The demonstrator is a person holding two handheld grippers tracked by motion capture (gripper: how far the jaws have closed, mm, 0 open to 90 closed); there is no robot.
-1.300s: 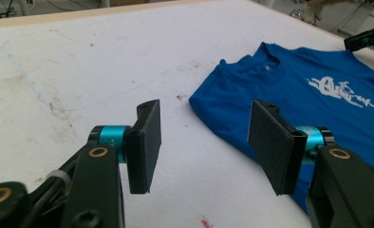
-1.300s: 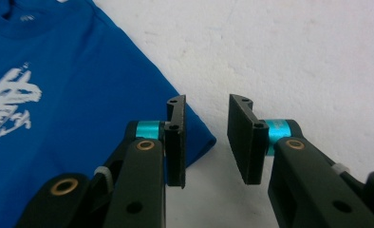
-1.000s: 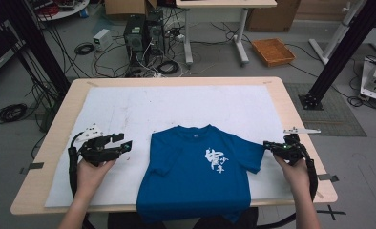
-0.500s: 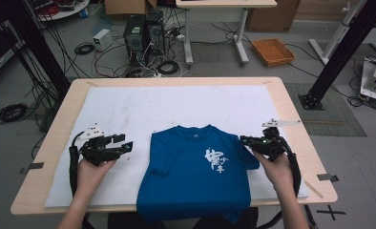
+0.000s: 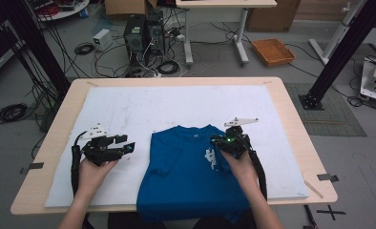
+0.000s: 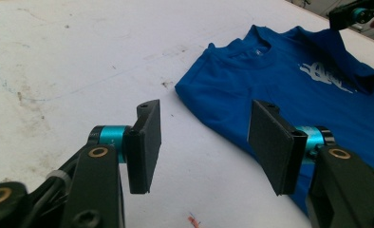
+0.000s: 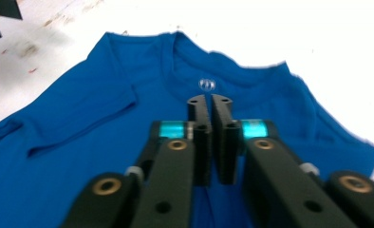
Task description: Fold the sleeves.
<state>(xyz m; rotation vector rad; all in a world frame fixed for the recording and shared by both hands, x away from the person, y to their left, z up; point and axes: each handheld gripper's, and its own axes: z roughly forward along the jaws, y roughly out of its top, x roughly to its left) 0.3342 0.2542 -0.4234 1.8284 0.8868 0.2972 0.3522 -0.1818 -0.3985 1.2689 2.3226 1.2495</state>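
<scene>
Right gripper: over the shirt's right half, jaws a narrow slit apart and just easing open; whether cloth sits between them, cannot tell.
Left gripper: jaws spread wide, nothing between, resting on the mat just left of the shirt.
Shirt: blue, flat on the mat at the near edge, hem hanging over the table edge.
Long axis: collar points away from the person, hem toward them.
Right sleeve: folded in over the chest, across the white print.
</scene>
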